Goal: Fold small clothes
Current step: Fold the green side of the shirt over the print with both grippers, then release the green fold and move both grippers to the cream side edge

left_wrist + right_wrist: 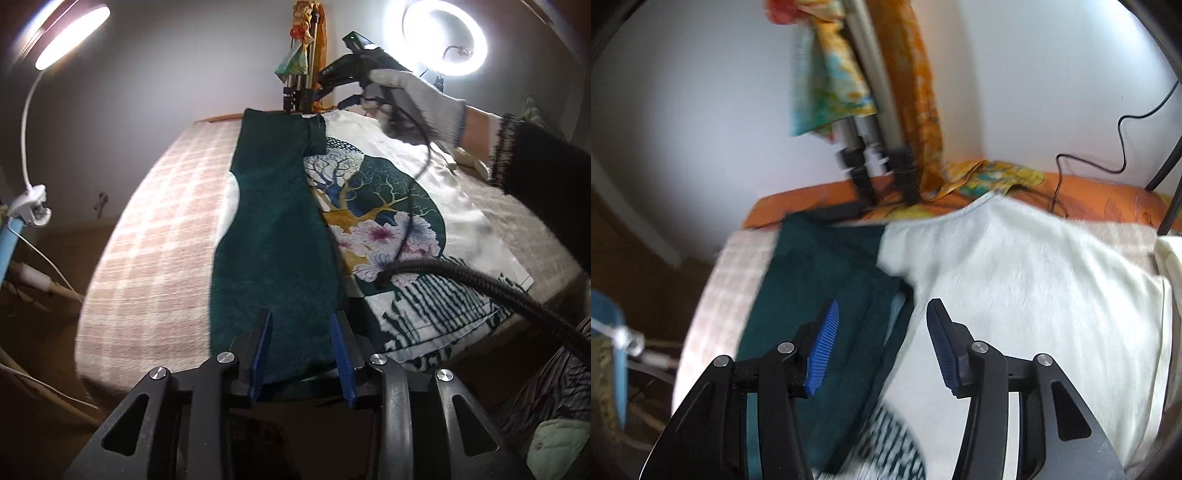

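My left tongs (301, 350) sit low at the near edge of the worktop (155, 236), jaws apart w/ the near hem of the dark green folded panel (273, 229) between the pads; can't tell if they touch it. That panel is the shirt's left side, laid lengthwise over the white tree-print shirt (373, 206). Checked cloth covers the worktop. Further back, my right tongs (882, 347) hover wide apart over the green/white boundary near the collar, holding nothing. Behind: tripod legs (871, 173) and orange scarf (916, 92).
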Demonstrator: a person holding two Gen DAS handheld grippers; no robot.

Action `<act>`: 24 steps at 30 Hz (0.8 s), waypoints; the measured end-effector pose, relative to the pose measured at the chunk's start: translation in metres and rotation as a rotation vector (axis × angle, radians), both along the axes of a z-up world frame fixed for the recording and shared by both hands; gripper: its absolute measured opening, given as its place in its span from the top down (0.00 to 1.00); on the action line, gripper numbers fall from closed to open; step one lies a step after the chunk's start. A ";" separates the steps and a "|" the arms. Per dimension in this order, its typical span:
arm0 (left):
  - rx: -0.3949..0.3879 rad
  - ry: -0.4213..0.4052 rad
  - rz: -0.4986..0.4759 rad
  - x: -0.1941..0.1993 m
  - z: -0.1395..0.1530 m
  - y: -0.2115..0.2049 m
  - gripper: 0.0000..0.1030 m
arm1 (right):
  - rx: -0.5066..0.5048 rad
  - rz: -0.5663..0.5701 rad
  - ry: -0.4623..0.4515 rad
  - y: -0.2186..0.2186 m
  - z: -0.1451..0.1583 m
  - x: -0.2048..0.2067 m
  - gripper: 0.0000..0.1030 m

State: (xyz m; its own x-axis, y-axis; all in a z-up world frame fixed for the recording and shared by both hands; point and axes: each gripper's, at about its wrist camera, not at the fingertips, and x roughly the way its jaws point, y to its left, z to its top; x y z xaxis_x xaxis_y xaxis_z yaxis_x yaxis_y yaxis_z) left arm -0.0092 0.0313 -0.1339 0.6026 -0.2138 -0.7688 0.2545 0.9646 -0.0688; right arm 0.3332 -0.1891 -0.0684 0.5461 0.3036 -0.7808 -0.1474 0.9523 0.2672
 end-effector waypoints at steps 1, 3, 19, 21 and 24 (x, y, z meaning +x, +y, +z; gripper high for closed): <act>0.002 -0.009 -0.005 -0.004 -0.001 0.003 0.66 | 0.008 0.029 0.007 0.001 0.002 -0.006 0.52; -0.016 -0.001 -0.034 -0.008 -0.006 0.004 0.64 | -0.004 0.091 0.023 0.003 0.006 -0.026 0.52; 0.075 -0.077 -0.151 -0.004 0.002 -0.043 0.64 | 0.113 0.066 0.018 -0.043 0.040 -0.123 0.52; 0.103 -0.106 -0.169 -0.007 0.005 -0.050 0.64 | 0.123 0.050 -0.015 -0.064 0.055 -0.144 0.52; 0.107 -0.109 -0.179 -0.005 0.006 -0.057 0.64 | 0.155 0.017 -0.048 -0.099 0.075 -0.175 0.52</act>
State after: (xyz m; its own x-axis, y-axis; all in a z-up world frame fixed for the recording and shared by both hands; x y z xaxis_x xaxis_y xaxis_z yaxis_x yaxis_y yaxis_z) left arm -0.0146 -0.0252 -0.1282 0.6433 -0.2451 -0.7253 0.4224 0.9038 0.0692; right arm 0.1577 -0.2879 0.0067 0.5758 0.4278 -0.6967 -0.1791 0.8975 0.4030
